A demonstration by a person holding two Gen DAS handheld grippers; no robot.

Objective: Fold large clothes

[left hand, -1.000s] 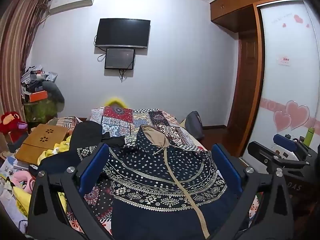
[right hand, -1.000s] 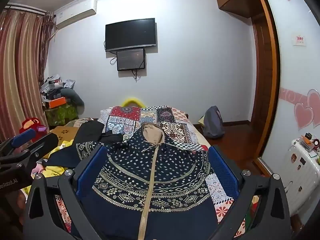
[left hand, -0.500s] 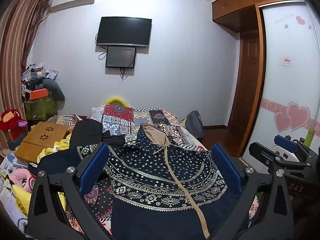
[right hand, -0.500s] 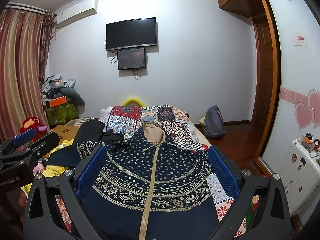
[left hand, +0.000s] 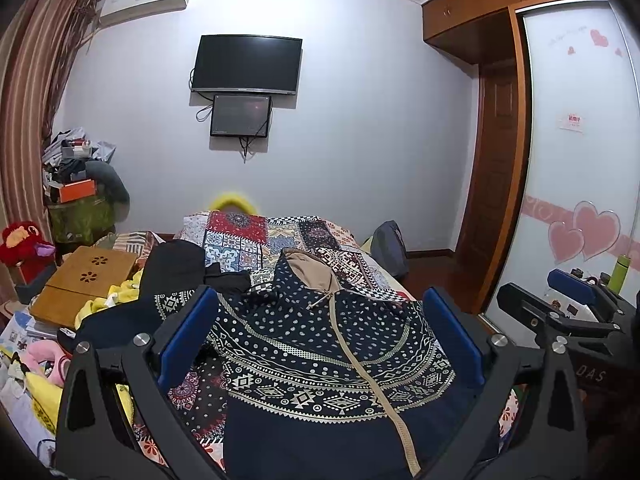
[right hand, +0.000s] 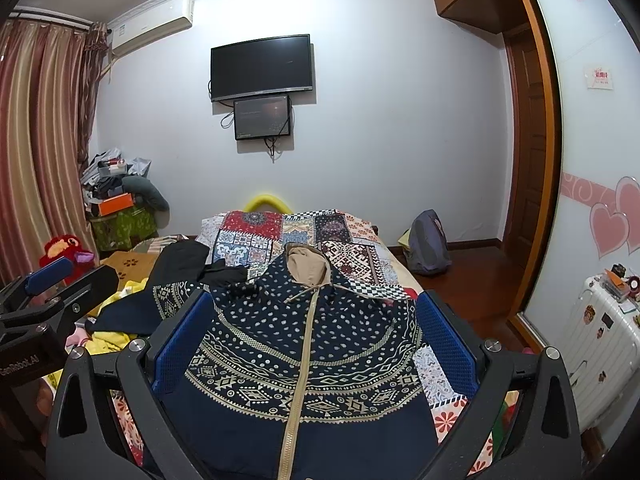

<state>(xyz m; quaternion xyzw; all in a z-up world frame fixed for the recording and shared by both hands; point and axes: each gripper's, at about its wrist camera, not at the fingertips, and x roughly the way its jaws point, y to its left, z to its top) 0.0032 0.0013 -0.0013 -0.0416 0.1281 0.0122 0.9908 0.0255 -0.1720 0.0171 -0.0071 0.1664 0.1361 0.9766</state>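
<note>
- Nearest, the left gripper (left hand: 320, 344) and right gripper (right hand: 312, 344) hovered above the bed's near edge, fingers (left hand: 186, 336) spread wide, holding nothing.
- Below them, a navy patterned hooded jacket (right hand: 304, 344) lay flat, zipped, on the patchwork bed (right hand: 352, 256). It looked soft, limp and fairly light; the hem corners or shoulders seemed the best places to grip.
- Farther off, its tan-lined hood (left hand: 310, 270) pointed toward the bed's far edge.

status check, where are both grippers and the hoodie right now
Left hand-held gripper open, right hand-held gripper open, both empty above the bed. Patterned navy hoodie flat, zipped, unfolded. Black garment beside its sleeve.
</note>
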